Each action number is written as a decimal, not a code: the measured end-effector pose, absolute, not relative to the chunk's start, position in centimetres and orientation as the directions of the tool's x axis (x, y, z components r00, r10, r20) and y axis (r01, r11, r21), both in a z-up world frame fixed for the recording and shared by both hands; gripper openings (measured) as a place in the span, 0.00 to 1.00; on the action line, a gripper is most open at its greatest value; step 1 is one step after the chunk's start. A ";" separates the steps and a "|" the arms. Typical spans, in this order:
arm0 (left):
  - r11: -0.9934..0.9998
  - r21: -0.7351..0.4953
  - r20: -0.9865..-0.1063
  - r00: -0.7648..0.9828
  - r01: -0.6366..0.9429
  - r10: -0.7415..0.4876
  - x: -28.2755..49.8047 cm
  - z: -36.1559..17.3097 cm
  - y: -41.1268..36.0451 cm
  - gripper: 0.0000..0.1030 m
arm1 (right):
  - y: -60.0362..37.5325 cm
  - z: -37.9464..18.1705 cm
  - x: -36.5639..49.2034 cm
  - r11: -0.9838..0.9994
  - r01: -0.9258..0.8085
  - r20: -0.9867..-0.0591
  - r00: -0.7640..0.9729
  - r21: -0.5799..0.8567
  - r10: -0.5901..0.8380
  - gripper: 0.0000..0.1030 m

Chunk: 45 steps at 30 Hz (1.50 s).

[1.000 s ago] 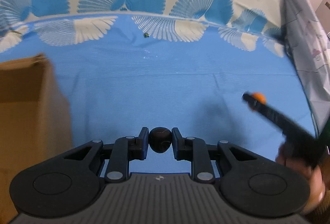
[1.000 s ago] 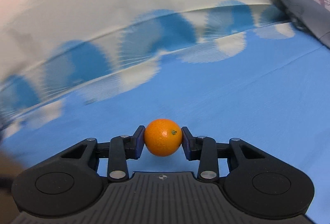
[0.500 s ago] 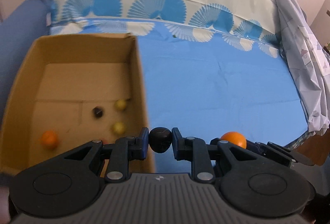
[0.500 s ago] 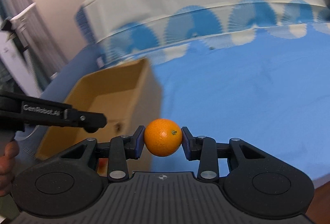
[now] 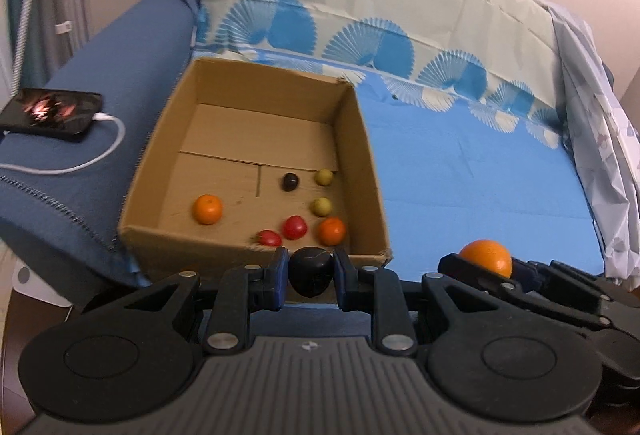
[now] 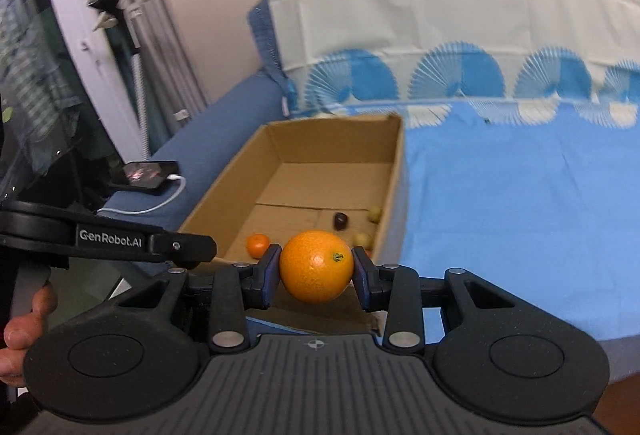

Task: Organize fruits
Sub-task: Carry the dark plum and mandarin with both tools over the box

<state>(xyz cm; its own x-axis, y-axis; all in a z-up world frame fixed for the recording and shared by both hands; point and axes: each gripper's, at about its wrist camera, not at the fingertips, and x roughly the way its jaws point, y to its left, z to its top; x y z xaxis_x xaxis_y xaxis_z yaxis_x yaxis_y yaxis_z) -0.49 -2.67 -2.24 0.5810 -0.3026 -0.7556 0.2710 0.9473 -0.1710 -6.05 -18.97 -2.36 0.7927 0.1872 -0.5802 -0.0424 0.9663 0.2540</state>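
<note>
Blue cloth (image 5: pixel 472 171) covers seat ahead of me, fan-print sheet (image 5: pixel 360 19) over backrest. Left gripper (image 5: pixel 310 275) clamps dark fruit (image 5: pixel 310 271) by near wall of cardboard box (image 5: pixel 364 163); right gripper (image 6: pixel 316 269) clamps orange (image 6: pixel 316 266) beside it. Fruits lie in box. Phone (image 5: pixel 50 109) on blue armrest (image 5: pixel 120 67), white cable (image 5: pixel 88 159) plugged in.

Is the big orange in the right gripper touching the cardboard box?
Apart. The left wrist view shows the orange held in the right gripper beside the cardboard box, with blue cloth showing between them.
</note>
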 end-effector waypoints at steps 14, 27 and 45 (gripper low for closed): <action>0.947 -0.191 -0.709 0.630 0.260 -0.316 -4.4 -0.5 -0.5 0.25 | -16.8 -0.3 -9.3 0.971 -0.072 -0.539 0.821 0.229 0.188 0.38; 0.962 -0.185 -0.698 0.663 0.200 -0.272 -5.5 1.5 0.6 0.25 | -17.4 0.2 -9.8 0.951 -0.117 -0.519 0.816 0.286 0.256 0.38; 0.965 -0.173 -0.746 0.613 0.198 -0.260 -3.4 -0.6 0.2 0.25 | -17.5 -1.0 -8.8 0.961 -0.110 -0.542 0.807 0.253 0.234 0.38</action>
<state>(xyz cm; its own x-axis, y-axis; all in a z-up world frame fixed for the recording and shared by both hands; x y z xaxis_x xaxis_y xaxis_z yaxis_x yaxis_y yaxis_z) -3.42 0.18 -0.58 0.6134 -0.2596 -0.7459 0.1982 0.9648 -0.1728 -8.80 -17.50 -0.98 0.8068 0.2344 -0.5424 -0.1095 0.9614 0.2526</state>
